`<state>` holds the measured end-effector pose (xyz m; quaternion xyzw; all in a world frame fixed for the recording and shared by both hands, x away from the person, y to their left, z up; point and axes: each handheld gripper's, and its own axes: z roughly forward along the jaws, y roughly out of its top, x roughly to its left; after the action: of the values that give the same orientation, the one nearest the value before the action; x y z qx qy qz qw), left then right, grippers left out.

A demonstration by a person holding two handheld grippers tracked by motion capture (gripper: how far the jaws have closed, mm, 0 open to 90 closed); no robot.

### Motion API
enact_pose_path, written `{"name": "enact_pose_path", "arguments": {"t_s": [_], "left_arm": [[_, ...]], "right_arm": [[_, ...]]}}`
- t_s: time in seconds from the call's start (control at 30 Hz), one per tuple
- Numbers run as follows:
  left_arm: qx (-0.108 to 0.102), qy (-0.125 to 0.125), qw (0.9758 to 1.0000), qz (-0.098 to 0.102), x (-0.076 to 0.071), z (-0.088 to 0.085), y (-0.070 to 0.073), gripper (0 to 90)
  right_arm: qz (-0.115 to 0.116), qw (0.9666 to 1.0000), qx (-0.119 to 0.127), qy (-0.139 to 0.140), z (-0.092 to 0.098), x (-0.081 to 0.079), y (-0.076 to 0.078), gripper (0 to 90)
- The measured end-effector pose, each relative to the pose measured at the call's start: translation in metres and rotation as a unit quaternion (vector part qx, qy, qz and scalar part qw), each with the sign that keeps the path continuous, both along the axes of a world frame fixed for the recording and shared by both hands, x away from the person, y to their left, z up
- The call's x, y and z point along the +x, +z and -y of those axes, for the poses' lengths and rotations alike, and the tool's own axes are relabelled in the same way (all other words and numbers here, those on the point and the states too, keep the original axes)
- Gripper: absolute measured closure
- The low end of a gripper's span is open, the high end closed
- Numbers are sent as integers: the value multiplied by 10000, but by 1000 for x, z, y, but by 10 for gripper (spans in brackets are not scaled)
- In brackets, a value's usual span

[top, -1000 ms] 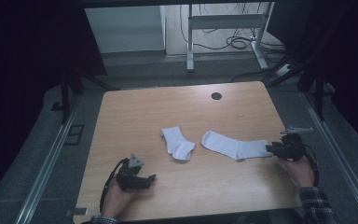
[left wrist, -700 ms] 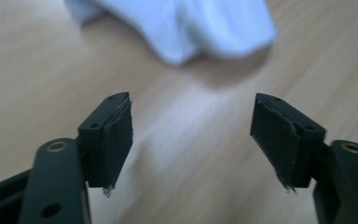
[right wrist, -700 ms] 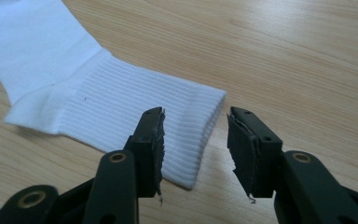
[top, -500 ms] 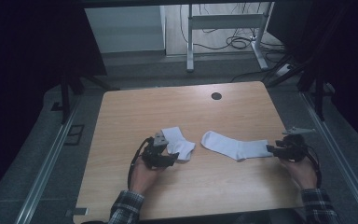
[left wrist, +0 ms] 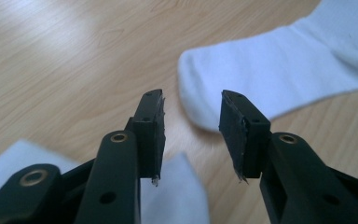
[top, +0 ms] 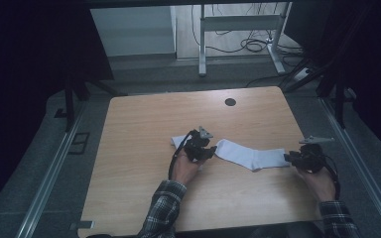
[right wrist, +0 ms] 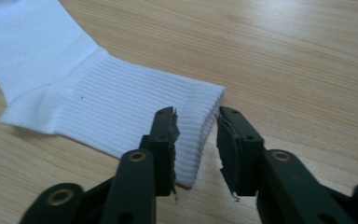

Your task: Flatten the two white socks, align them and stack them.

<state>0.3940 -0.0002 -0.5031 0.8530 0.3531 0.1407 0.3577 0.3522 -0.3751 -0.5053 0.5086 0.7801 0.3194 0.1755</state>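
I am holding one gripper in each hand over a wooden table [top: 129, 139], where two white socks are lying. The long sock [top: 250, 154] is lying flat, stretched between my two grippers, with its toe end pointing to the left gripper [top: 201, 148] and its ribbed cuff pointing to the right gripper [top: 297, 158]. The short sock [top: 179, 141] is lying just beside the long one, and in the high view my left gripper is partly covering it. In the left gripper view, the left gripper [left wrist: 192, 135] is hanging just above the table with the jaws parted; they have just been closing, but nothing is pressed between them. Through the gap I am seeing the rounded toe of the long sock [left wrist: 279, 74] a little ahead, and a part of the short sock [left wrist: 177, 196] is lying under the jaws. In the right gripper view, the right gripper [right wrist: 196, 140] is standing at the ribbed cuff [right wrist: 140, 121]. Its jaws have also just been closing, and the edge of the cuff is sitting between them, close to one pad, but I cannot tell if the pads are already pressing on the fabric.
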Motion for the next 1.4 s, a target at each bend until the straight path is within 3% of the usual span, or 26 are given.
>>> {"name": "enact_pose_path", "arguments": {"t_s": [0.17,0.27,0.47,0.53,0.67,0.77,1.1,1.4], "left_arm": [[114,96,9999,14,9,15,-7,612],[164,153,9997,-3,13,19,-11,600],[320,206,9992,-75,17,24,-22,605],[368,162,9991,-113,17,25,-24,632],[320,10,9993,-177,16,25,-28,775],[322,-22,9994,-113,12,25,-26,847],[-10,-178,9998,90,-13,3,9,846],[13,-192,9995,250,-51,-31,38,845]], "right_arm": [[14,10000,-92,25,-2,1,-1,732],[19,10000,-40,10,-3,2,-2,691],[-115,9998,-161,0,-7,5,-11,647],[-213,9996,-170,20,-6,6,-14,660],[-319,9995,34,51,-6,5,-17,797],[-340,9994,18,107,-8,4,-15,825],[-59,9989,194,421,-16,-9,10,825],[193,9951,253,931,-46,-23,40,825]]}}
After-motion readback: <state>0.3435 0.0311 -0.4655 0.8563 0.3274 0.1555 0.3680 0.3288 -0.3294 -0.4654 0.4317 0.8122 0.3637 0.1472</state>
